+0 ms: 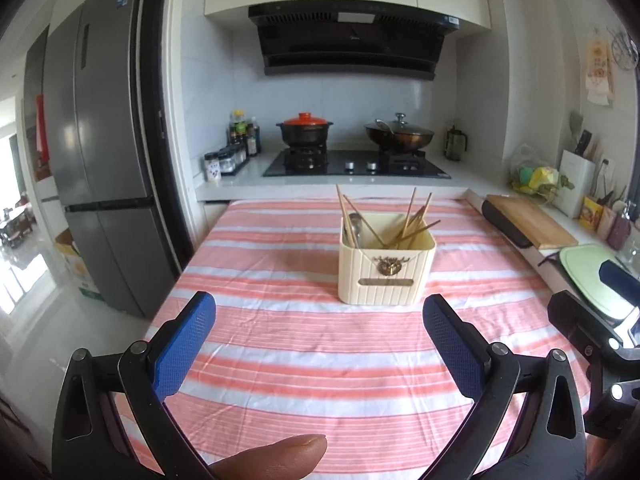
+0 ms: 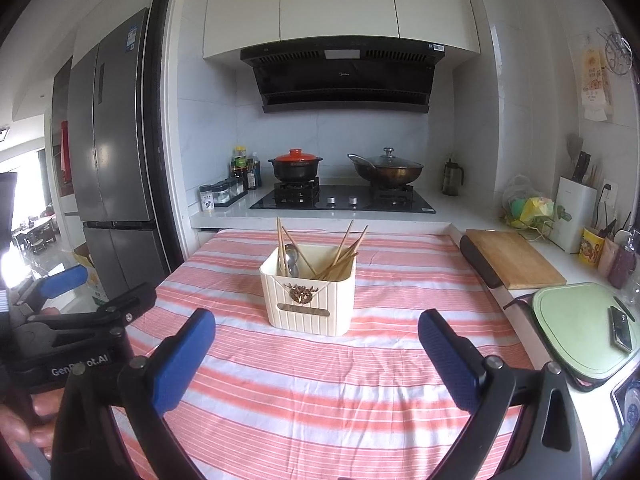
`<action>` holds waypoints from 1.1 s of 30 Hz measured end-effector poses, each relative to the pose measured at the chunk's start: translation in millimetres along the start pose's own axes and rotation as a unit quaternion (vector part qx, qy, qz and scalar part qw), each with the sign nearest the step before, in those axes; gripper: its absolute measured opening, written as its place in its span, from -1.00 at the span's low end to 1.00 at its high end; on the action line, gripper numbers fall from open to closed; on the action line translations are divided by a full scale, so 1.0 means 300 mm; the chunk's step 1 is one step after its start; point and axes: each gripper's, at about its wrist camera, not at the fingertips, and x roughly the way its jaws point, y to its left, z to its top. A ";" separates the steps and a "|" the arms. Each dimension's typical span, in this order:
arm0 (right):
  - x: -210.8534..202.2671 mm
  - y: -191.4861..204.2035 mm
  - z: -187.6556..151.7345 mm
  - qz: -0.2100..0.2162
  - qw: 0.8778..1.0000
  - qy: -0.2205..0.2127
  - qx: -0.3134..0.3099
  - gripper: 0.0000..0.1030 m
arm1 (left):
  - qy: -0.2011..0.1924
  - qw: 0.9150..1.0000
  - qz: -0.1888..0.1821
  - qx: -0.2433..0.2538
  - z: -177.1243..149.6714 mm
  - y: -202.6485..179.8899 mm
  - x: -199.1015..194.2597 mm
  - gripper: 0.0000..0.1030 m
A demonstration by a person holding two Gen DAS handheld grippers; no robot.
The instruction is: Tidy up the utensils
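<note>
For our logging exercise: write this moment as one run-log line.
left gripper: open, empty | right gripper: open, empty | cream utensil holder: upright on striped cloth, holds chopsticks, spoons

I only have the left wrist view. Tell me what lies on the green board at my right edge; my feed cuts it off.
Observer: In the right wrist view, a small dark flat device lies on the green board, near its right side.
Operator: Report the right gripper's state.
Observer: The right gripper is open, its blue pads wide apart and holding nothing, short of the cream utensil holder.
Operator: Say what holds the left gripper.
Observer: A hand grips its black body at that view's lower left.
</note>
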 end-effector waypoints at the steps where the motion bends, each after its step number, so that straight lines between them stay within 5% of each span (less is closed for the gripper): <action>1: -0.002 0.000 0.001 0.001 1.000 0.001 0.001 1.00 | 0.000 1.000 0.001 0.001 0.000 -0.001 -0.003 1.00; 33: 0.000 0.041 -0.002 0.012 1.000 0.011 -0.008 1.00 | 0.000 1.000 0.011 0.005 0.005 0.003 -0.025 1.00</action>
